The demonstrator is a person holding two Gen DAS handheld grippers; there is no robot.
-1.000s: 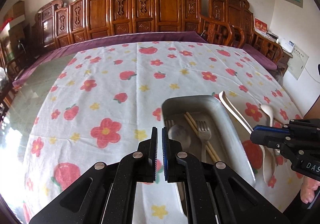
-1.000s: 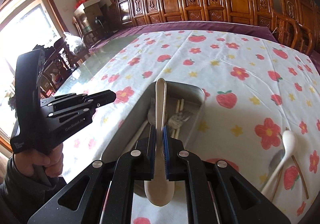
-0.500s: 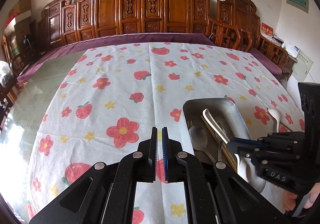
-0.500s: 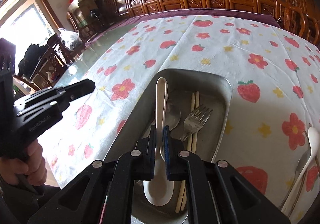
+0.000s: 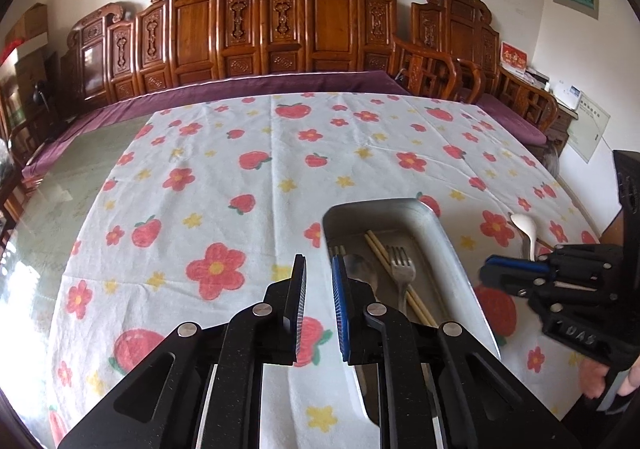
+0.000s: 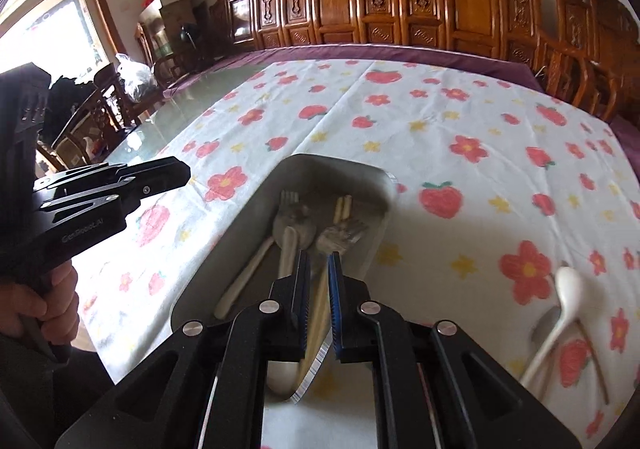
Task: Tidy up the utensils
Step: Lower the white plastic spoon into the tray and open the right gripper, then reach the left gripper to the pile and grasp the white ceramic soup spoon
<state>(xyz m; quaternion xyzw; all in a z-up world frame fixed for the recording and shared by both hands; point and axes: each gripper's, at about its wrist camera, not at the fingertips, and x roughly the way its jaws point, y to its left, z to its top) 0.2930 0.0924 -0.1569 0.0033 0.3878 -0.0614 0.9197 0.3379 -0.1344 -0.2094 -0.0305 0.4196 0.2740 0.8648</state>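
Steel tray under empty right claw, fork inside

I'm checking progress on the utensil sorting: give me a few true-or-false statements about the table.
A fork lies in the metal tray. True.
The left gripper holds a spoon. False: its jaws have just been opening, with nothing between them.
A white spoon lies on the tablecloth outside the tray. True.
The tablecloth is plain blue. False: it is white with red flowers and strawberries.
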